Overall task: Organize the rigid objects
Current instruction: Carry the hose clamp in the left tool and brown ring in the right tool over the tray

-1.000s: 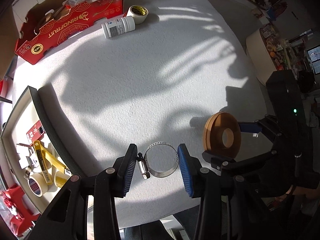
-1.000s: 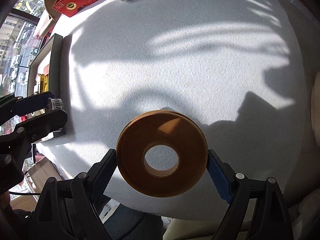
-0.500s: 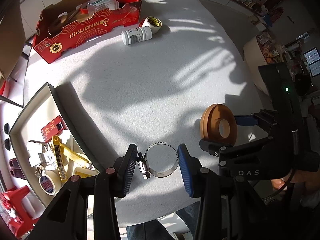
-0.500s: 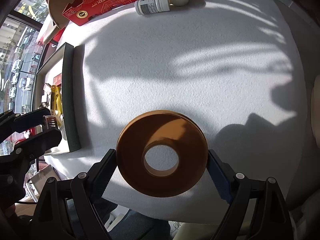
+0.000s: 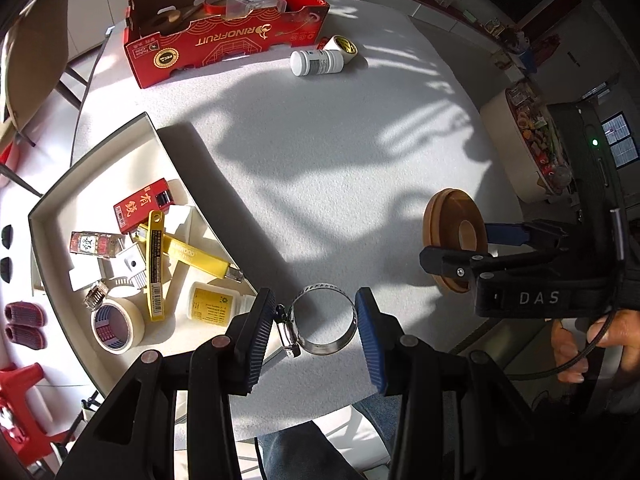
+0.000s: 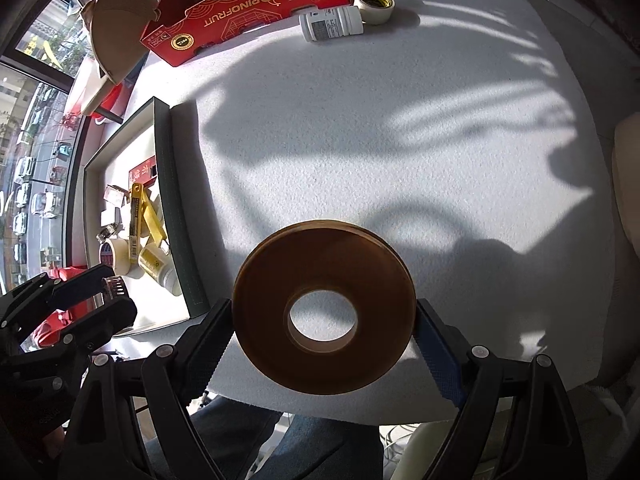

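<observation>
- My left gripper (image 5: 316, 322) holds a metal hose clamp (image 5: 323, 319), jaws drawn narrow with both pads pressing its band, low in the middle of the left wrist view.
- My right gripper (image 6: 323, 322) clamps a brown tape roll (image 6: 323, 306) across its full width, jaws wide, lifted clear of the white table (image 6: 400, 140).
- At the left of the left wrist view, the open white tray (image 5: 100, 160) holds yellow tools, a red box and a masking tape roll.
- Toward the top of the frame, a white pill bottle (image 5: 316, 62) lies on its side touching a small tape roll (image 5: 341, 47), next to the red cardboard box (image 5: 224, 40).
</observation>
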`<state>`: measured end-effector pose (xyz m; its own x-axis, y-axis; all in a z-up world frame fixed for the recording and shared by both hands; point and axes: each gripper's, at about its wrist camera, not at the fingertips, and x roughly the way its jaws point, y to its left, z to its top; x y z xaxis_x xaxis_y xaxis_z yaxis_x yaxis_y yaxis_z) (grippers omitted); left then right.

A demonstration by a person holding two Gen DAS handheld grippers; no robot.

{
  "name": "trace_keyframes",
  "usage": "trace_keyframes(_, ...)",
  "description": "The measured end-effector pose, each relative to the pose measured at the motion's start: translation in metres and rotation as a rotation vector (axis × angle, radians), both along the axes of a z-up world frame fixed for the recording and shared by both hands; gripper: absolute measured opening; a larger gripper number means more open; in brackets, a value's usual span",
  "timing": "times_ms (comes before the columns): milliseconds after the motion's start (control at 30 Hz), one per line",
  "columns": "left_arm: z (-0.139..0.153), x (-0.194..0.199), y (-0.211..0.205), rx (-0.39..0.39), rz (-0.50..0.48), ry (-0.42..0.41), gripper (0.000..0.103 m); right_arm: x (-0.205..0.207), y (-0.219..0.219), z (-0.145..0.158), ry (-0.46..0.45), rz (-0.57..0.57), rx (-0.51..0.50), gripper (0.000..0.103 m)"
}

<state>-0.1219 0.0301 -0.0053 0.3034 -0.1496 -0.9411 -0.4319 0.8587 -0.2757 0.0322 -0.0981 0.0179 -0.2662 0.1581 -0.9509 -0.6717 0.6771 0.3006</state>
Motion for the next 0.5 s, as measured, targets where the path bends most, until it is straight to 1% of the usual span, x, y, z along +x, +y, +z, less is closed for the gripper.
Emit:
trace_keyframes(200, 0.001, -0.028, 0.018, 0.020, -0.002, -0.029, 0.045, -0.025, 0.007, 0.014, -0.028, -0.035, 0.024, 0.088)
trace_keyframes(300, 0.003, -0.038, 0.030, 0.028, 0.013, -0.043, 0.045, -0.037, 0.015, 0.017, -0.033, -0.035, 0.035, 0.088)
trace_keyframes(400, 0.006, -0.049, 0.042, 0.045, 0.041, -0.058, 0.045, -0.046, 0.028, 0.020, -0.035, -0.013, 0.046, 0.088)
trace_keyframes(500, 0.009, -0.061, 0.057, 0.048, 0.099, -0.073, 0.045, -0.052, 0.043, 0.027, -0.048, 0.023, 0.055, 0.088)
